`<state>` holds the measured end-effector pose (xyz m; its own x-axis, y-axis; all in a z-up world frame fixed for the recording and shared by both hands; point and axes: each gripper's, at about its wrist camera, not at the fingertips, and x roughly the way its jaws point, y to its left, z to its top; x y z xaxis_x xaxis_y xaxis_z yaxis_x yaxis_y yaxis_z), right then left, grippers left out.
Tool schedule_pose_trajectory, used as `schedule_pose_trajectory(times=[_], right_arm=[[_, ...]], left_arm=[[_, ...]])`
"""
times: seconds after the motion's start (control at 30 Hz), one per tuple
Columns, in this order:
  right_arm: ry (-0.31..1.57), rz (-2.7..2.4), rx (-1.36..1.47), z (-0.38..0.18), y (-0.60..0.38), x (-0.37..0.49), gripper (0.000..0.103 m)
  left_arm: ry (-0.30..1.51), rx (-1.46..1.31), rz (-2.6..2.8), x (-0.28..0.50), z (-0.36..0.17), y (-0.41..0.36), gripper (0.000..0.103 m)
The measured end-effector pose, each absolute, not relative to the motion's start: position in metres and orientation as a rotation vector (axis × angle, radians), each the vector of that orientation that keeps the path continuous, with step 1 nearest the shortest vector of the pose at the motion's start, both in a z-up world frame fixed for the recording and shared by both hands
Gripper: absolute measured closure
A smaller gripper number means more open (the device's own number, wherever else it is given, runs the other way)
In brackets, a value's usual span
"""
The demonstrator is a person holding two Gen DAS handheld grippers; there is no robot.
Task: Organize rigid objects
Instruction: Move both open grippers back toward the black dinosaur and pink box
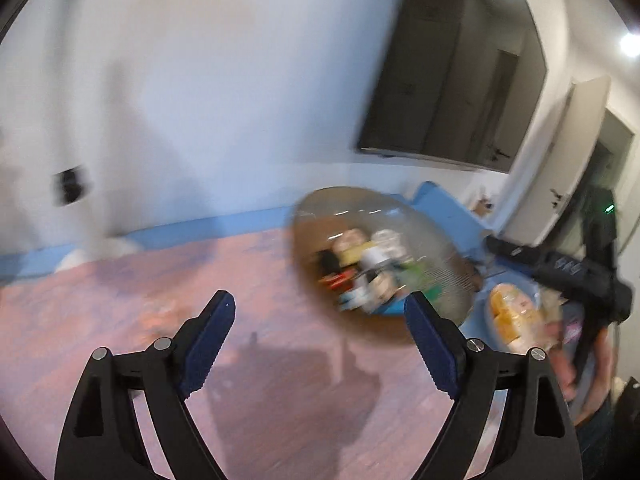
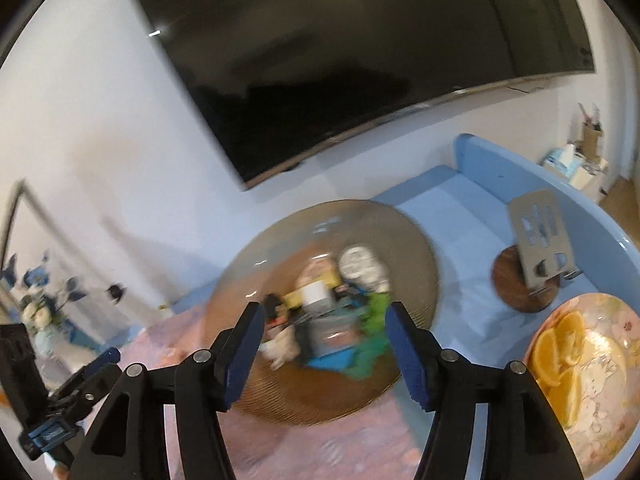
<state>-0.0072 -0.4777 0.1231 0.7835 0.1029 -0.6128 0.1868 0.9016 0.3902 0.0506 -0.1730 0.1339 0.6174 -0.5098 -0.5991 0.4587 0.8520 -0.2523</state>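
A large dark television (image 2: 360, 60) hangs on the white wall (image 1: 200, 80). Below it, a pink patterned cloth (image 1: 280, 400) lies beside a pale blue surface (image 2: 452, 208). A flowered plate (image 2: 612, 400) carries orange slices (image 2: 556, 352). A grey metal stand (image 2: 540, 236) rests on a round wooden coaster (image 2: 508, 284). Blue and white flowers (image 2: 40, 300) stand at far left.
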Motion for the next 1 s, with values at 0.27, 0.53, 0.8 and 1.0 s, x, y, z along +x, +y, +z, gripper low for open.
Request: schedule_pose_trajectory(times=[0.27, 0.53, 0.8, 1.0], right_arm=[[0.719, 0.191, 0.239, 0.120, -0.350, -0.020, 0.039], [0.884, 0.228, 0.076, 0.028, -0.265, 0.000, 0.039], [0.916, 0.161, -0.028, 0.002, -0.250, 0.002, 0.019], [0.944, 0.110, -0.131, -0.004, -0.234, 0.006, 0.006]], left_arm=[[0.815, -0.091, -0.252, 0.017, 0.069, -0.060, 0.006], [0.912, -0.002, -0.121, 0.009, 0.010, -0.032, 0.006], [0.964, 0.011, -0.080, 0.016, -0.001, -0.034, 0.001], [0.969, 0.020, -0.074, 0.016, -0.002, -0.035, 0.000]])
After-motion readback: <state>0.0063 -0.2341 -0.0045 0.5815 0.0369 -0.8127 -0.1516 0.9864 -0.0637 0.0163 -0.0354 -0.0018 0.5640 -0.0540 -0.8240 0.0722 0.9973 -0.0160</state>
